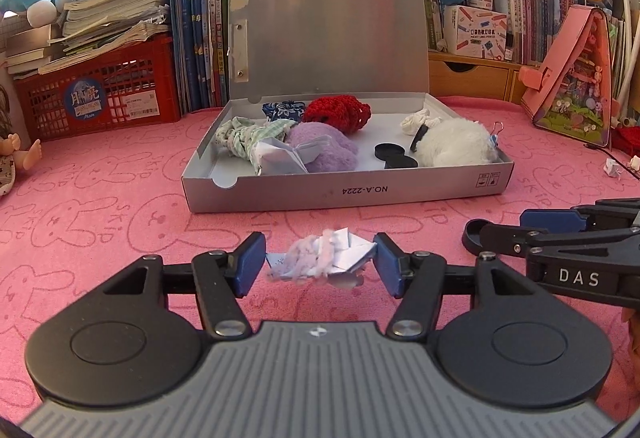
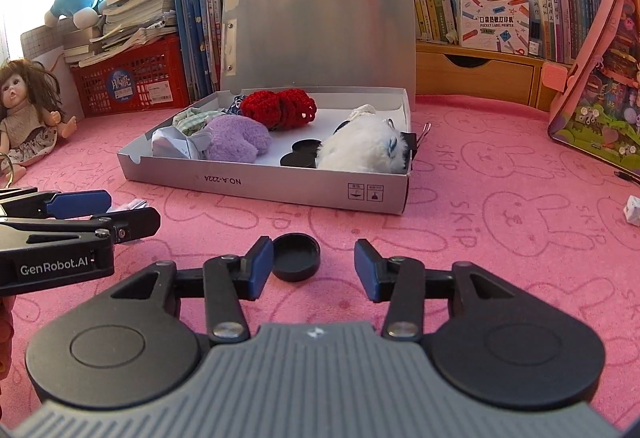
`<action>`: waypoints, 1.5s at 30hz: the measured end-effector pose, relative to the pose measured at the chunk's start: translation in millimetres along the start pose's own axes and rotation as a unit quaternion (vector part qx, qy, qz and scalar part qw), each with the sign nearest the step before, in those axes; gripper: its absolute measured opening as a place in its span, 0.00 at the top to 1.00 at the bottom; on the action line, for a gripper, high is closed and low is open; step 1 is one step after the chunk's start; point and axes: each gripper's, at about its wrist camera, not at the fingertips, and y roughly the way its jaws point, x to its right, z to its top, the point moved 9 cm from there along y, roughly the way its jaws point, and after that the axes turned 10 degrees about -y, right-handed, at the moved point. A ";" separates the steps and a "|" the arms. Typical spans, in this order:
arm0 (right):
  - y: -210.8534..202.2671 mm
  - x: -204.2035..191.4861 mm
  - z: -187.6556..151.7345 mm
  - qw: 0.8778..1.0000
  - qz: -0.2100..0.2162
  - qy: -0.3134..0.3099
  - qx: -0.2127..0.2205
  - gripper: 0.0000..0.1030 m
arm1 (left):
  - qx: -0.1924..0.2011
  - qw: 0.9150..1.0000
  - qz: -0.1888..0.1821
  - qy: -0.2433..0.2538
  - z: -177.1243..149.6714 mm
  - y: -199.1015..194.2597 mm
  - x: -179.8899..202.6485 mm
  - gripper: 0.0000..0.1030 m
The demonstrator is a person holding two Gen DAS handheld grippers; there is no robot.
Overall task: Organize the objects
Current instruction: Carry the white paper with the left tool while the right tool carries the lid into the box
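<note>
Gathering strays. My left hand-held gripper (image 1: pixel 320 264) open around paper scrap (image 1: pixel 326 258); right hand-held gripper (image 2: pixel 314 264) open around black cap (image 2: pixel 296 257). Next: close, carry to box (image 2: pixel 280 189).

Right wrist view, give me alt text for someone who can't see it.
The open right gripper straddles a black round lid lying on a pink bunny-print cloth. Beyond sits an open grey box holding soft items; the left gripper enters from the left.
</note>
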 end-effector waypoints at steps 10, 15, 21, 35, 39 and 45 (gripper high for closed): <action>19.4 -16.5 -0.8 0.999 -0.009 -0.038 -0.027 0.39 | -0.019 1.000 0.020 0.006 -10.2 9.1 -4.0 0.16; 19.0 -19.3 -1.4 0.999 -0.003 -0.028 -0.027 0.56 | -0.051 0.998 0.017 -0.028 -16.5 17.7 -9.6 0.17; 16.5 -28.0 0.1 0.999 -0.004 -0.032 -0.021 0.64 | -0.042 0.998 0.006 -0.044 -12.6 13.1 -8.3 0.41; 6.2 -31.7 12.5 1.000 0.000 -0.021 -0.002 0.64 | -0.017 0.999 -0.008 -0.037 10.2 0.1 3.8 0.45; 3.4 -27.9 18.7 1.000 -0.004 -0.013 0.002 0.64 | -0.012 0.999 -0.009 -0.034 20.5 -0.9 7.2 0.45; 2.4 -21.1 27.5 1.000 -0.013 -0.001 0.001 0.64 | -0.004 1.000 -0.009 -0.028 35.6 -0.5 13.5 0.45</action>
